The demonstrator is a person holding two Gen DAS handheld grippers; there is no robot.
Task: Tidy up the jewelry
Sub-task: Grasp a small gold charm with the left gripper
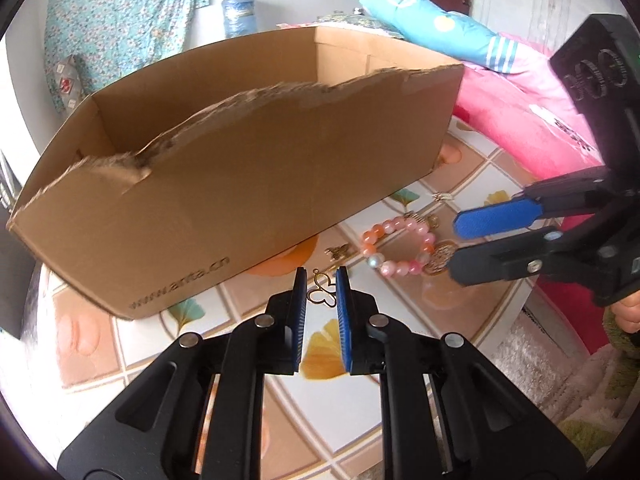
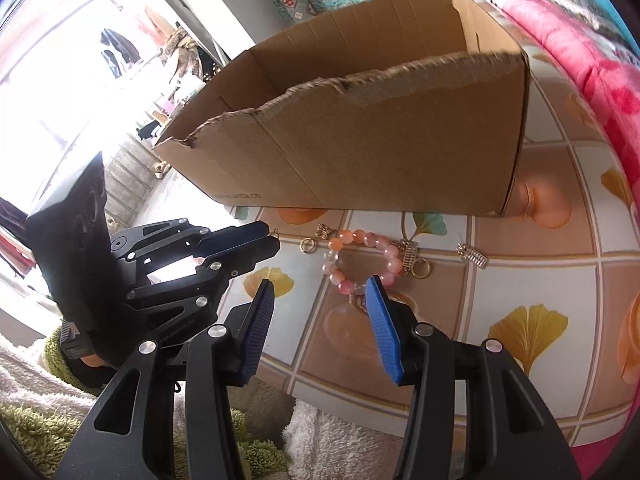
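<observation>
Box [image 1: 248, 184]: plain brown cardboard, dark print low on front wall, torn rim paler. Table [image 1: 472, 184]: tile grid with white lines, tan and cream squares, yellow and teal ginkgo leaves, orange fruit motifs. Bracelet [image 1: 394, 248]: pink, orange, pearly white beads. Butterfly [image 1: 322, 294]: gold outline. Charms [image 2: 472, 256] toward table's right edge: gold, perhaps silver, glare hides it. Left gripper [image 1: 321, 274], right gripper [image 2: 320, 284]: black, blue pads. Quilt [image 1: 520, 112]: pink. Cloth [image 1: 116, 16]: teal floral.

torn matt cardboard box [image 1: 224, 184], glossy beads [image 1: 400, 246]
</observation>
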